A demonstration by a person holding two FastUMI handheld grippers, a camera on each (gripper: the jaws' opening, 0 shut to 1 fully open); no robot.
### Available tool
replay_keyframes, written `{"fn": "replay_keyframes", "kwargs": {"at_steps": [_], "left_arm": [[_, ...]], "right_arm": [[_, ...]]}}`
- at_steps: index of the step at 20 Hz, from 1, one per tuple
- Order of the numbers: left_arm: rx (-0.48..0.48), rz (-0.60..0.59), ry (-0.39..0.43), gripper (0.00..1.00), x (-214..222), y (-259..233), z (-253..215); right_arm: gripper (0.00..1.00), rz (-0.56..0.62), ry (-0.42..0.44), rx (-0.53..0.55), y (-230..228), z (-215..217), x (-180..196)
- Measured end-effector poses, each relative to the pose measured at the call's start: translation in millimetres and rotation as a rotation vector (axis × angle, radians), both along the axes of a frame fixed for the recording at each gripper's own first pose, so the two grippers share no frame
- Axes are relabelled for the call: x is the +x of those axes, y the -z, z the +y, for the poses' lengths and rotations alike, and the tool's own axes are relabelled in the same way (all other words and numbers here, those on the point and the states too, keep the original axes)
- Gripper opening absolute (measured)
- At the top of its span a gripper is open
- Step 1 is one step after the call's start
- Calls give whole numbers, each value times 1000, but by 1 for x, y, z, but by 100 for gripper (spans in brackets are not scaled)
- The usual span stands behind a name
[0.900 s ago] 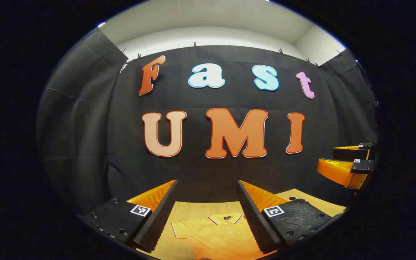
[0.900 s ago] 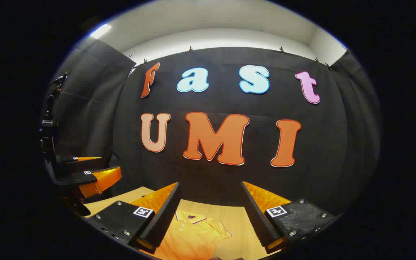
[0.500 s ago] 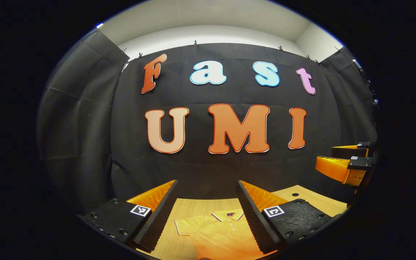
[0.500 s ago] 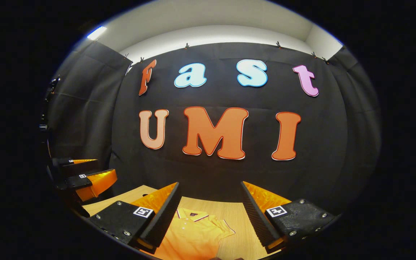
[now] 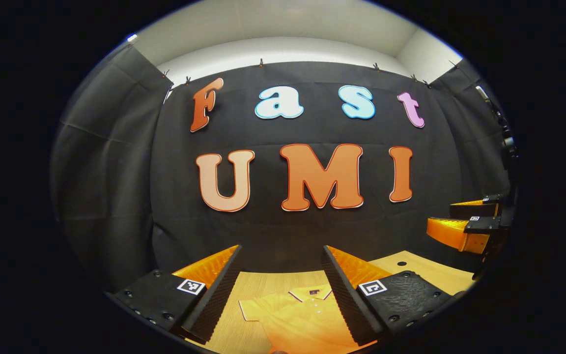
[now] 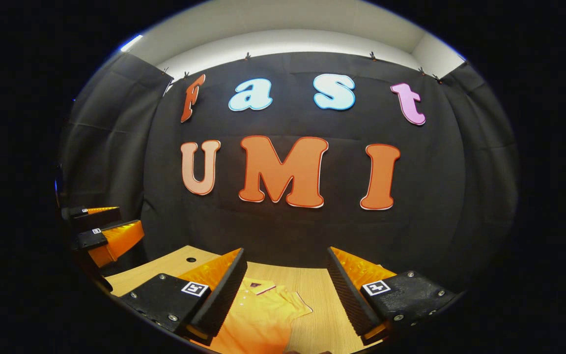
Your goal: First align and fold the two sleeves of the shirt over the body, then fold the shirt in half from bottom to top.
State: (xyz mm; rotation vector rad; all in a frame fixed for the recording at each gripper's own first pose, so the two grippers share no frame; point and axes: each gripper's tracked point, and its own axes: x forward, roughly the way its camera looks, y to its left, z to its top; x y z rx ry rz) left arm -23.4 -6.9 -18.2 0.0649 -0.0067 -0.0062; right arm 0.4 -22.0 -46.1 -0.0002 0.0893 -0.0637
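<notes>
Yellow shirt [image 5: 302, 319] lies flat on the wooden table [image 5: 263, 285], collar toward the wall, sleeves unfolded. Left gripper [image 5: 280, 265] and right gripper [image 6: 285, 268] hover above it, jaws apart — best to lower each onto its sleeve edge and pinch one layer only

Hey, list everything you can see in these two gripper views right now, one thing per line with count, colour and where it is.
shirt: one, orange polo with a striped collar, lying flat on the table, sleeves spread out, not yet folded.
table: one, light wood, under the shirt; a small round hole near its far corner.
booth wall: black cloth, behind the table, clipped up along its top edge.
ceiling: white, above the cloth.
left claw: one, open, held above the shirt's collar end; also at the left edge of the right gripper view.
right claw: one, open, above the shirt's sleeve side.
</notes>
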Motion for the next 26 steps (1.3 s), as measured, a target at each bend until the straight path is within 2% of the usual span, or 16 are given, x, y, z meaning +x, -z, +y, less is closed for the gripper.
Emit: {"fn": "replay_keyframes", "kwargs": {"at_steps": [4, 9, 15, 17, 20, 26], "left_arm": [[10, -14, 9, 96, -16, -5, 8], [11, -11, 12, 96, -34, -6, 30], [-2, 22, 29, 96, -56, 9, 65], [-7, 46, 23, 96, -61, 18, 77], [2, 76, 5, 96, -61, 27, 85], [56, 85, -126, 96, -42, 23, 92]], "right_arm": [[98, 90, 33, 2, 33, -12, 4], [98, 251, 133, 27, 88, -37, 19], [99, 464, 180, 67, 166, -37, 40], [98, 509, 180, 28, 183, -38, 56], [98, 573, 136, -17, 208, -44, 82], [93, 741, 51, -4, 270, -68, 139]]}}
